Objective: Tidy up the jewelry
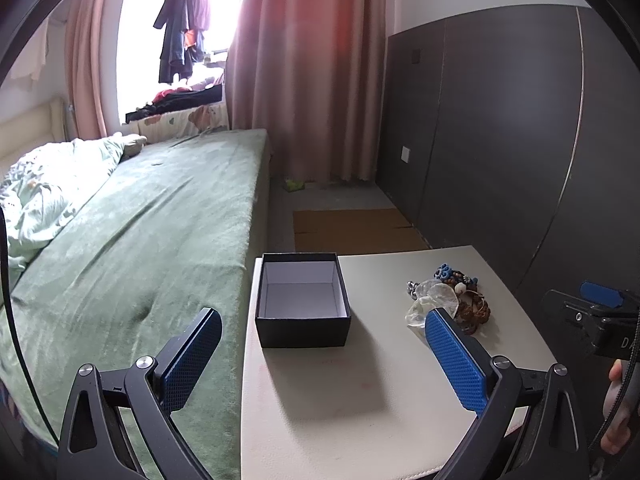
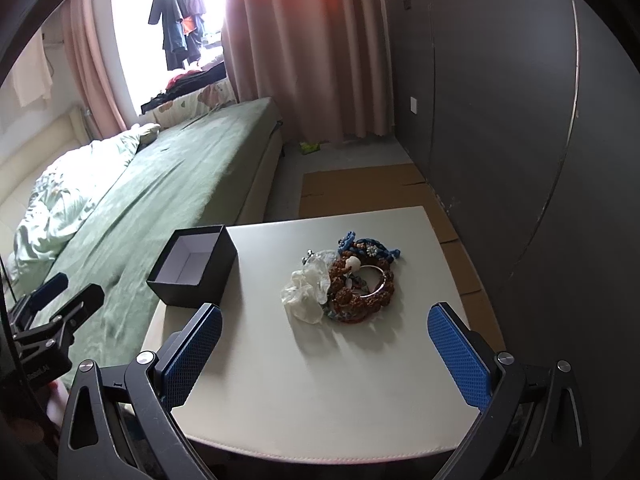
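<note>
1. The scene was a bedroom: a bed under a green velvety cover (image 1: 140, 220), pink curtains (image 1: 304, 72) beside a bright window, and a dark grey panelled wardrobe wall (image 1: 500, 128) alongside a pale, cream-white square tabletop (image 2: 320, 380).
2. On the tabletop's bed-side edge sat an open, black cardboard box with a white lining (image 1: 302, 300), empty as far as could be seen.
3. The jewelry was a tangled heap of brown beaded bracelets, blue knotted cord, a silver bangle and a crumpled clear plastic bag (image 2: 348, 280), lying near the tabletop's middle, well apart from the box.
4. The left gripper (image 1: 324, 354) hung above the tabletop's near edge, its blue-padded fingers spread wide and holding nothing, with the box ahead between them.
5. The right gripper (image 2: 324, 354) was likewise wide apart and empty, facing the heap.
6. The pieces looked light, and the strands limp and prone to snag, so lifting one would likely drag its neighbours.
7. The stiff silver bangle (image 2: 376, 284) or a thick brown beaded loop (image 2: 344, 280) seemed the surest hold; the plastic bag looked slippery.
</note>
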Demonstrator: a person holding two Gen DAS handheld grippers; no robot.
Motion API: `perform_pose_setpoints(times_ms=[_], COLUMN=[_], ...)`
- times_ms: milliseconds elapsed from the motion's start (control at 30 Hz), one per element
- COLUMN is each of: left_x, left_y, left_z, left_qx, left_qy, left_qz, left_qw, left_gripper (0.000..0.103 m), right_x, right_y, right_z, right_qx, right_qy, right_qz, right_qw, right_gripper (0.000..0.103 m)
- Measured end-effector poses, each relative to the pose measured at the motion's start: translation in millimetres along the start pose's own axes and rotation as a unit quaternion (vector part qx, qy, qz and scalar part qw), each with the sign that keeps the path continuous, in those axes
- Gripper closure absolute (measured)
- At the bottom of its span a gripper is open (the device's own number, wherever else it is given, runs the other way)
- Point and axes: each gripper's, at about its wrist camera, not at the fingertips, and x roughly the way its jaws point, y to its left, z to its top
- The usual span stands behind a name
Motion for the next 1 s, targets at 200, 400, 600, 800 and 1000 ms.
perform_pose_setpoints(times_ms=[200, 400, 600, 800, 1000], left_x=[-3, -5, -1, 2, 13], left_y=[1, 2, 4, 6, 4], left_z=[0, 1, 4, 6, 13], left_qx=[0.001, 0.008, -0.002, 0.001, -0.002], left_qy=[-0.001, -0.005, -0.004, -0.003, 0.002], left_qz=[0.000, 0.007, 0.006, 0.005, -0.007], left_qw=[1.0000, 0.9999, 1.0000, 1.0000, 1.0000], left_gripper=[0.001, 0.001, 0.001, 0.001, 0.001], right_x=[2, 4, 7, 11, 16], right_y=[2, 6, 9, 9, 3], right_z=[-1, -2, -3, -1, 4], right_qx=[-0.003, -0.009, -0.017, -0.013, 0.001], right_qy=[0.002, 0.009, 0.012, 0.016, 0.018], right_qz=[-0.003, -0.002, -0.007, -0.006, 0.000], right_qw=[1.000, 1.000, 1.000, 1.000, 1.000], right_gripper=[0.000, 0.000, 0.000, 0.000, 0.000])
